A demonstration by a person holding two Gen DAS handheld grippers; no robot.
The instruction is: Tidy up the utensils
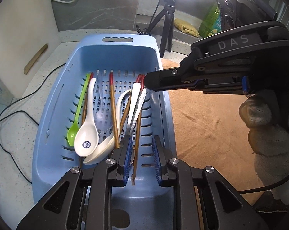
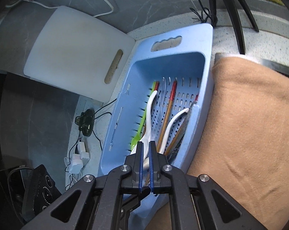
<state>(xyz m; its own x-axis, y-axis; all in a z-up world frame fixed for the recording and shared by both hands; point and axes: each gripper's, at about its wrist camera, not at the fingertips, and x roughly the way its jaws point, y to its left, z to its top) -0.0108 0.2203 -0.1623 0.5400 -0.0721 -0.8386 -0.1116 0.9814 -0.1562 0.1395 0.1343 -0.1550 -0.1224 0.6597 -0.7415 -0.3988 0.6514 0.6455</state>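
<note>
A light blue slotted basket (image 1: 54, 118) holds a green spoon (image 1: 77, 113), white ceramic spoons (image 1: 88, 134), a clear plastic spoon (image 1: 102, 115), a metal utensil (image 1: 137, 107) and several red-tipped wooden chopsticks (image 1: 112, 105). My left gripper (image 1: 141, 153) is open over the basket's near end, its fingers either side of a chopstick (image 1: 136, 145). My right gripper (image 1: 150, 82) reaches in from the right above the basket's right rim. In the right wrist view my right gripper (image 2: 146, 153) has its pads almost together with nothing between them, above the basket (image 2: 182, 44).
A tan cloth (image 1: 205, 118) lies right of the basket. A white cutting board (image 2: 75, 55) leans at the left. Cables and plugs (image 2: 81, 149) lie on the speckled counter (image 1: 16, 134). A tripod (image 1: 166, 19) with a ring light stands behind.
</note>
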